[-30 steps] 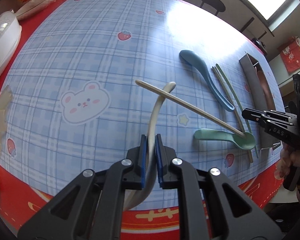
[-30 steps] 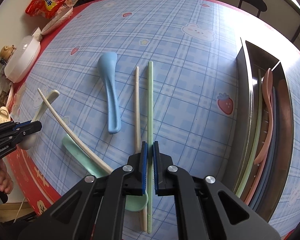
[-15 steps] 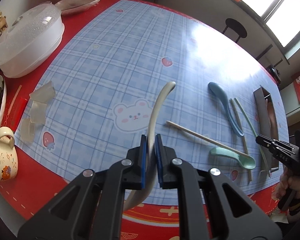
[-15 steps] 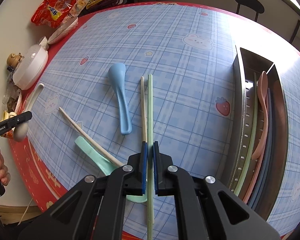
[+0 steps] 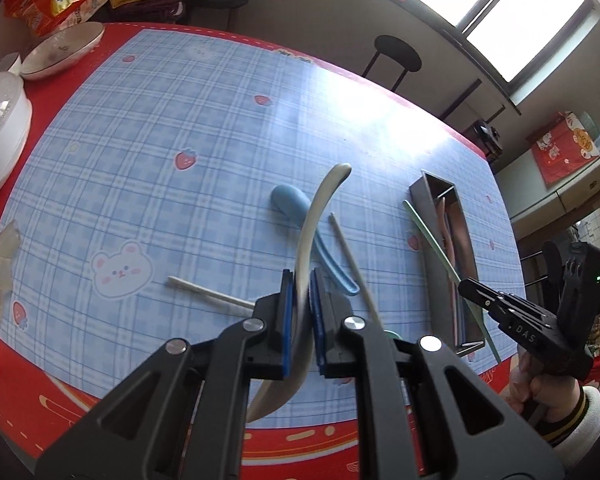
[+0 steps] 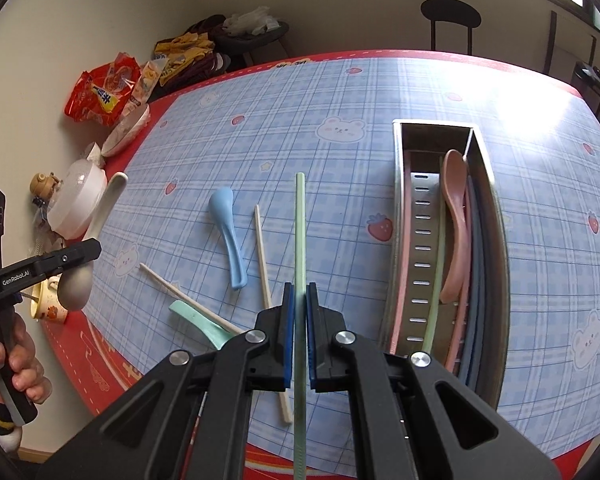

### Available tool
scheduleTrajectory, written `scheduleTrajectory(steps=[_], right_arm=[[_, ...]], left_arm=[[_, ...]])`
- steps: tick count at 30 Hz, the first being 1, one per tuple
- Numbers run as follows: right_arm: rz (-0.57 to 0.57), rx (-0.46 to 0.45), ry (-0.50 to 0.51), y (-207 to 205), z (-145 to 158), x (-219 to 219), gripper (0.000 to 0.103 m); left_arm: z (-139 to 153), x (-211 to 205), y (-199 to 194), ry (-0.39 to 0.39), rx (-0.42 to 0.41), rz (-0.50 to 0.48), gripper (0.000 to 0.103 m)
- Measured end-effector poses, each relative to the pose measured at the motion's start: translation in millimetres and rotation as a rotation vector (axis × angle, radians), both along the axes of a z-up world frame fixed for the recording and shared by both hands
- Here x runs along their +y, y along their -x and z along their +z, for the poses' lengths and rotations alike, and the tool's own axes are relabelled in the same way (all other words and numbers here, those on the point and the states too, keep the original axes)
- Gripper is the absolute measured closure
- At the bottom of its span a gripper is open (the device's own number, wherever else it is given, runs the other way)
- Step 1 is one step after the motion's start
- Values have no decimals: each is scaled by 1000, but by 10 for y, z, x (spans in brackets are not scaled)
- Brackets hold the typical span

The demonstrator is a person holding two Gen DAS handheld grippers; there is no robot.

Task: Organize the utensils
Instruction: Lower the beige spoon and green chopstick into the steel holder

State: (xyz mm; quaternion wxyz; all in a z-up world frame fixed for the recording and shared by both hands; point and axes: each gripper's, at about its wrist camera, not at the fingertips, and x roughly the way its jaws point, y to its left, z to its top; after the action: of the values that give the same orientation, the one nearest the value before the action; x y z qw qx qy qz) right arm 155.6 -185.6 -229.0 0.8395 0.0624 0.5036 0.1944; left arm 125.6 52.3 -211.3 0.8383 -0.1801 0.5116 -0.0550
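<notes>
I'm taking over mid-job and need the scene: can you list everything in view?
cream spoon: 1, held in left tool
green chopstick: 1, held in right tool
blue spoon: 1, on mat
cream chopsticks: 2, on mat
mint spoon: 1, on mat, under a cream chopstick
metal tray: 1, silver, right, holding pink spoon and more utensils
covered dish: 1, white, left edge
snack bag: 1, red, far corner
left tool: shut
right tool: shut

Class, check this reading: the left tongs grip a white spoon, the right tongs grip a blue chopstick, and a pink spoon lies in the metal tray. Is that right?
One detail is wrong: the chopstick in the right tongs is green, not blue, as the right wrist view shows. The left tongs do grip a white spoon, and a pink spoon lies in the metal tray.
</notes>
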Motion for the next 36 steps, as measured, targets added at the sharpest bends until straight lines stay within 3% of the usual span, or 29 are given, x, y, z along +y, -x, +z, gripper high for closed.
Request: scheduleTrajectory(steps=[6,13,23,36], right_arm=[[-94,-30,-25,61,135,-468,97],[-171,-23,-31,83,85,-884,97],[-212,15,-47,-34,-93,-1202,97],[-193,44,-51,-231,-199,-1254,97]], left_arm=[[97,-483,-249,26,-10,-93,90],[57,-1126,-591,69,19,-176,90],[-336,-1830,-1081,159,141,-158,90],[-651,-2175,-1500,166,209,-98,90]])
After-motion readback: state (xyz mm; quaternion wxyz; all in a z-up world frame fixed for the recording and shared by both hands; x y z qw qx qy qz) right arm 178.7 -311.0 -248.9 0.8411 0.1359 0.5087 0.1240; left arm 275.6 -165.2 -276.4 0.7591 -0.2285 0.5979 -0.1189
